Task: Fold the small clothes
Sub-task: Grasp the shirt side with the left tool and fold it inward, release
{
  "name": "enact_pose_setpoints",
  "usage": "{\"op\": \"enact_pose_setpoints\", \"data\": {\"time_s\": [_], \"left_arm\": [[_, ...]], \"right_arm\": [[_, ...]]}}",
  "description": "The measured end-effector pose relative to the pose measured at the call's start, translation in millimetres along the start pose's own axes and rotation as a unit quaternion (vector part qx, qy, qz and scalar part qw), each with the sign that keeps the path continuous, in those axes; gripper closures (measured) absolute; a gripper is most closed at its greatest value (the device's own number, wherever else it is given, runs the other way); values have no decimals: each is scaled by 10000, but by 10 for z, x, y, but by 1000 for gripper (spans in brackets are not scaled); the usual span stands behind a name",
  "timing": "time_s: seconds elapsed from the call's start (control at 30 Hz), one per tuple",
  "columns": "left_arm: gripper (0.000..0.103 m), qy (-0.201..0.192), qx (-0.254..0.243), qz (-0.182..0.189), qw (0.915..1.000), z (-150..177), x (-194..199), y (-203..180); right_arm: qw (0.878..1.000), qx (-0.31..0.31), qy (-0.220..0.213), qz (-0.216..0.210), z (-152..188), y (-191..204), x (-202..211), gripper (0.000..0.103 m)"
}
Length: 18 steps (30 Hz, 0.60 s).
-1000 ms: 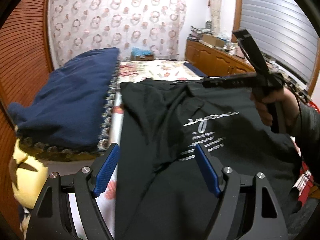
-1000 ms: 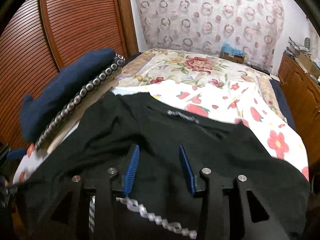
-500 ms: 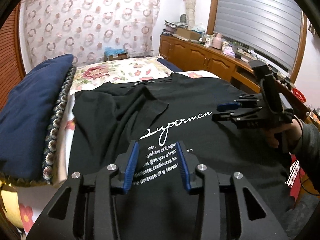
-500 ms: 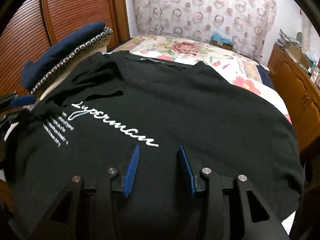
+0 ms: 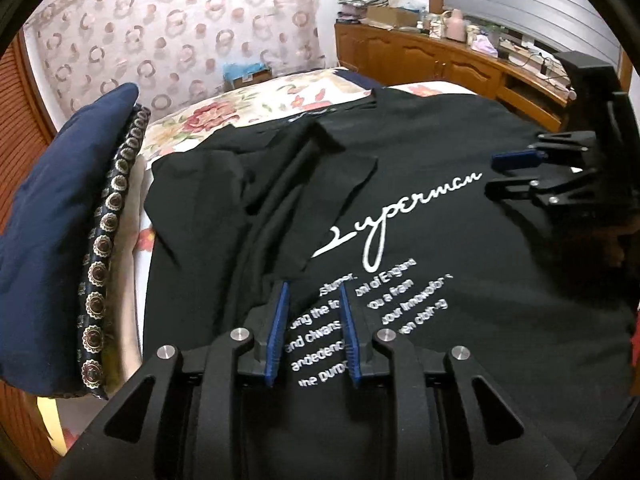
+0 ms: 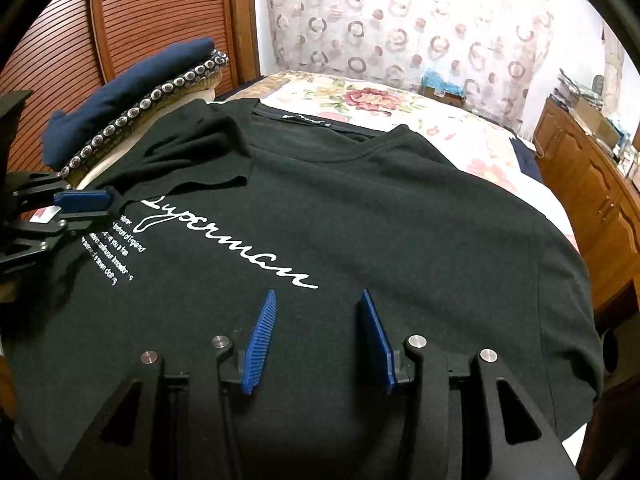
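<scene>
A black T-shirt [image 5: 420,168] with white "Superman" script lies front up on the bed, neck at the far end; it also shows in the right wrist view [image 6: 380,208]. Its left sleeve [image 5: 328,168] is folded in over the chest. My left gripper [image 5: 314,308] hovers just over the small printed text, jaws partly open and empty. My right gripper [image 6: 316,312] hovers over the shirt's lower front, jaws open and empty. Each gripper shows in the other's view: the right one [image 5: 516,172] at the shirt's right side, the left one [image 6: 84,208] at its left side.
A folded navy blanket [image 5: 52,216] with a patterned border lies along the bed's left side. The floral bedsheet [image 6: 400,108] shows beyond the collar. A wooden cabinet [image 5: 460,68] with clutter stands on the right. A slatted wooden door [image 6: 152,16] is on the left.
Both grippers have moved down and in closer over the shirt's front. The left gripper's jaws, wide open a second ago, have narrowed. The shirt now lies spread with the print showing.
</scene>
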State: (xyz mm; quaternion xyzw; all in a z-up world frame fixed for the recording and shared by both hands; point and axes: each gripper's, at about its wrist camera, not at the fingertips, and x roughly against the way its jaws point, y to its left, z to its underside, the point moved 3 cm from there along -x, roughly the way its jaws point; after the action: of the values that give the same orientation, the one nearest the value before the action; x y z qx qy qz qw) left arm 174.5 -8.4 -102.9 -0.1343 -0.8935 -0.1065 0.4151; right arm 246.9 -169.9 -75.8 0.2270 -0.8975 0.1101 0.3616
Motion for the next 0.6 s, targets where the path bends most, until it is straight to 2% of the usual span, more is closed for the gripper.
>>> {"op": "enact_pose_setpoints", "data": {"time_s": [0.13, 0.2, 0.33, 0.43, 0.47, 0.5, 0.57, 0.6], "left_arm": [[74, -102, -62, -155, 9998, 5, 56, 36], [70, -116, -42, -197, 9997, 21, 57, 80], [69, -43, -96, -333, 9994, 44, -24, 141], [69, -85, -34, -300, 9995, 22, -27, 170], [73, -95, -74, -305, 9995, 15, -26, 160], [85, -68, -141, -333, 9993, 11, -39, 151], [92, -77, -247, -384, 9989, -1, -20, 131], [93, -133, -217, -288, 9993, -14, 32, 132]], "right_arm": [[10000, 7, 1, 2, -2, -11, -1, 57], [10000, 11, 1, 1, -3, -16, 3, 56], [10000, 22, 4, 6, -5, -28, -4, 56], [10000, 37, 2, 14, -3, -29, -13, 56], [10000, 44, 2, 22, -2, -27, -15, 56], [10000, 47, 2, 23, -2, -29, -16, 56], [10000, 45, 2, 17, -1, -32, -15, 56], [10000, 44, 0, 13, 0, -33, -16, 56]]}}
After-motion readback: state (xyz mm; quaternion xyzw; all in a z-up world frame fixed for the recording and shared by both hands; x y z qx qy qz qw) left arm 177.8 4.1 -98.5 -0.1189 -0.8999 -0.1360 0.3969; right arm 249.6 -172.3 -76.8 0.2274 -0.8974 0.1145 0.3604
